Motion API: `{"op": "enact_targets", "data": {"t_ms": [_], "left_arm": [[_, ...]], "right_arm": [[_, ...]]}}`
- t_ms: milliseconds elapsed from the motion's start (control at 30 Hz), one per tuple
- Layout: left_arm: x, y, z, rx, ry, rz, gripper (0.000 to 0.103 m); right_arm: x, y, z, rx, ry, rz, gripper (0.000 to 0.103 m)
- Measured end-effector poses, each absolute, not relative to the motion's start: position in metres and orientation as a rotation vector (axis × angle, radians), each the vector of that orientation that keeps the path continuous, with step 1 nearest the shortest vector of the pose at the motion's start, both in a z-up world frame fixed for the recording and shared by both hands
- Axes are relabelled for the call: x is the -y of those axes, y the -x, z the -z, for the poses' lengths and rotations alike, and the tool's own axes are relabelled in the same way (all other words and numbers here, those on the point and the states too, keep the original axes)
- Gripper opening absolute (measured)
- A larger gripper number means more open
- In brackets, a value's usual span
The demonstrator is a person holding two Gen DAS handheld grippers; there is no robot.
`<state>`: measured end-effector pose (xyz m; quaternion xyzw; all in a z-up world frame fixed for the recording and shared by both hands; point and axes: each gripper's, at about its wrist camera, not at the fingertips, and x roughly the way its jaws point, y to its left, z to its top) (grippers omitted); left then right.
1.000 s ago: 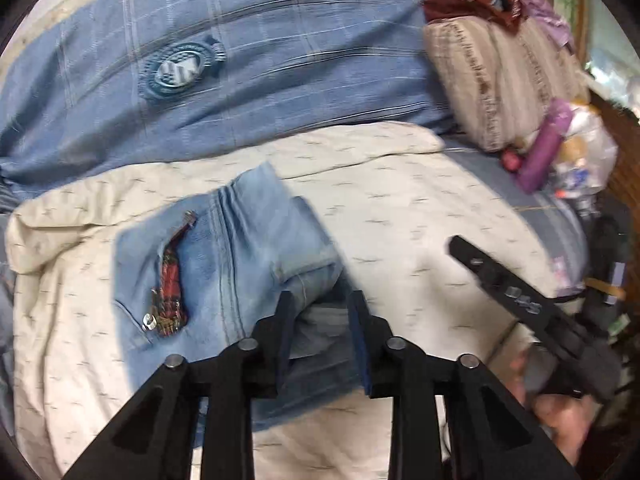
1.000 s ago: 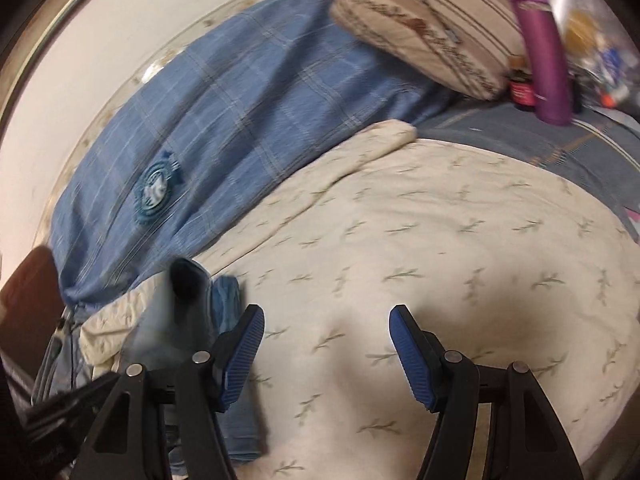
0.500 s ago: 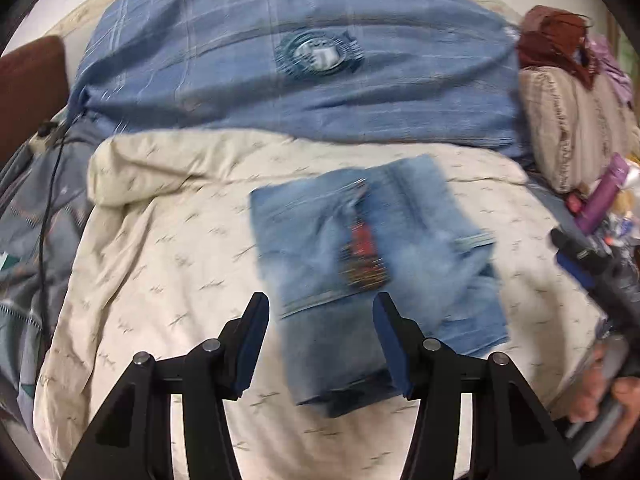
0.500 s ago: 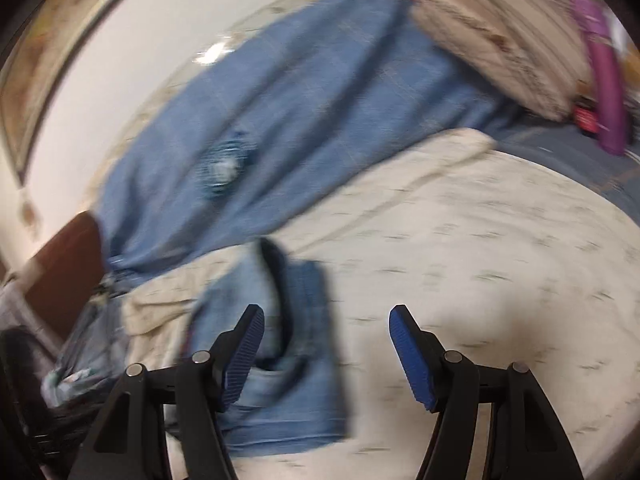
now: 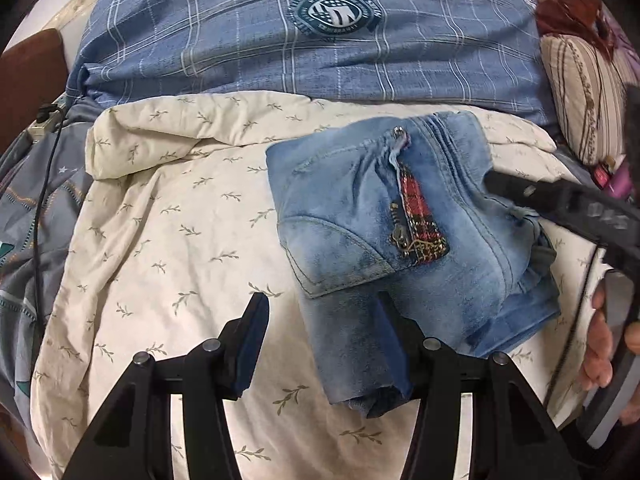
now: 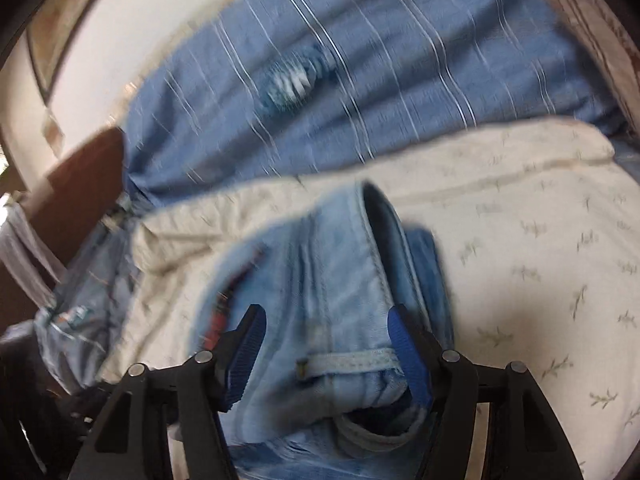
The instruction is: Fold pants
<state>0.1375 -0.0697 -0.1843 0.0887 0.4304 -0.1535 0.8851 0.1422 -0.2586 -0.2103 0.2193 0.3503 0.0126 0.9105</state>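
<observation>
The folded pair of light-blue denim pants [image 5: 404, 240] lies as a compact bundle on the cream quilt printed with small leaf sprigs [image 5: 168, 240], a little right of the middle of the bed. A red tartan zip trim [image 5: 420, 220] runs down its top face, beside a curved pocket seam.

The left gripper [image 5: 320, 320] hovers at the near edge of the bundle with its black fingers spread apart and nothing between them; its right finger overlaps the near left corner of the denim, while its left finger sits over bare quilt. Whether it touches the fabric I cannot tell.

The right gripper [image 6: 326, 328], seen blurred in its own camera, has its blue-padded fingers held wide, straddling the waistband end of the pants, with a belt loop [image 6: 348, 360] lying between them. The pads are not closed on the cloth. In the left wrist view, this same gripper reaches in from the right over the far right side of the bundle, and the person's right hand [image 5: 600, 340] shows at the right edge.

Beyond the quilt, at the far side, lies a blue checked duvet with a round crest badge [image 5: 320, 40]. A beige striped pillow [image 5: 588, 92] sits at the far right. A black cable [image 5: 38, 208] trails down the left side.
</observation>
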Motion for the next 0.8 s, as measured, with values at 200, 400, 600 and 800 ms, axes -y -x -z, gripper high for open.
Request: {"op": "enact_targets", "data": {"t_ms": [200,400,600,800], "left_arm": [[0.064,-0.132,0.197,-0.905,-0.171,0.33,0.055],[0.055,-0.125,0.202,-0.908,-0.176,0.343,0.055],[0.051,-0.125,0.2,-0.915,-0.153,0.34,0.055],[0.041,-0.124,0.176,-0.867,-0.099,0.312,0.055]], "right_arm": [[0.26,-0.139,0.238,-0.875,-0.47,-0.023,0.065],[0.254,-0.114,0.241,-0.925,-0.543,-0.084,0.066],[0.26,-0.102,0.241,-0.916,-0.6,-0.132,0.065],[0.253,-0.077,0.191,-0.65,-0.401,-0.013,0.064]]}}
